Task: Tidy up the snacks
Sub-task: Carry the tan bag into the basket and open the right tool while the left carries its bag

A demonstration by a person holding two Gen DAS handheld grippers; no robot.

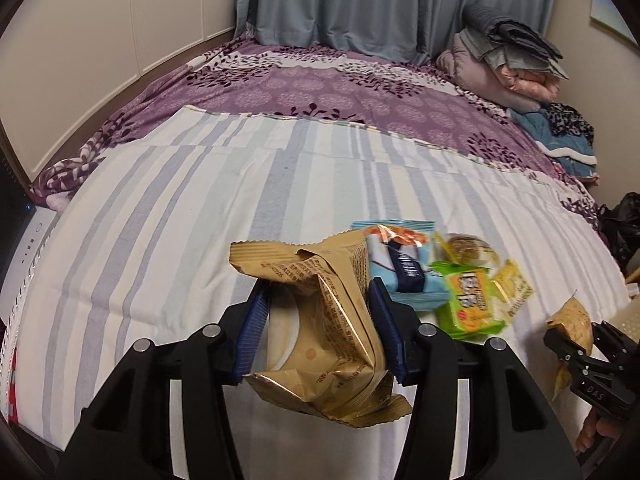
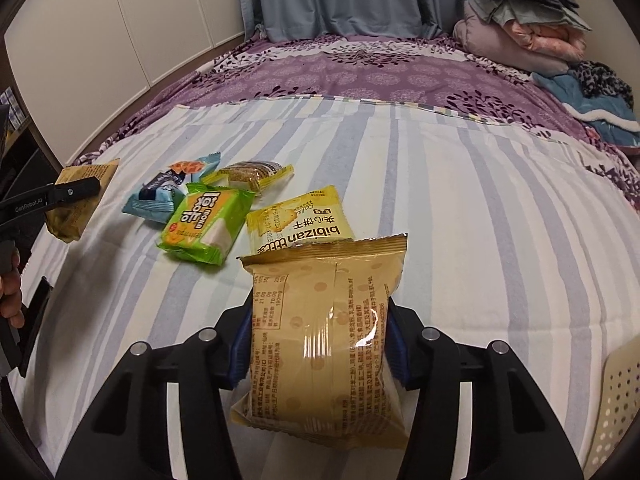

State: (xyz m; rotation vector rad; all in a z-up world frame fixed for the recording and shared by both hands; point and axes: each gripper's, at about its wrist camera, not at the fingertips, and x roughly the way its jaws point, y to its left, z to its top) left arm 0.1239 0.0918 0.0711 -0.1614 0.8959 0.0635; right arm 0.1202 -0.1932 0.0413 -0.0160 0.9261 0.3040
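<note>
My left gripper is shut on a crumpled gold snack packet, held above the striped bed cover; it also shows in the right wrist view. My right gripper is shut on a second gold snack packet; it shows at the right edge of the left wrist view. On the cover lie a light-blue packet, a green packet, a yellow biscuit packet and a clear-yellow packet, clustered together.
The striped cover lies over a purple floral sheet. Folded bedding and a blue blanket are piled at the far right. A perforated beige container sits at the lower right. White cupboards line the left.
</note>
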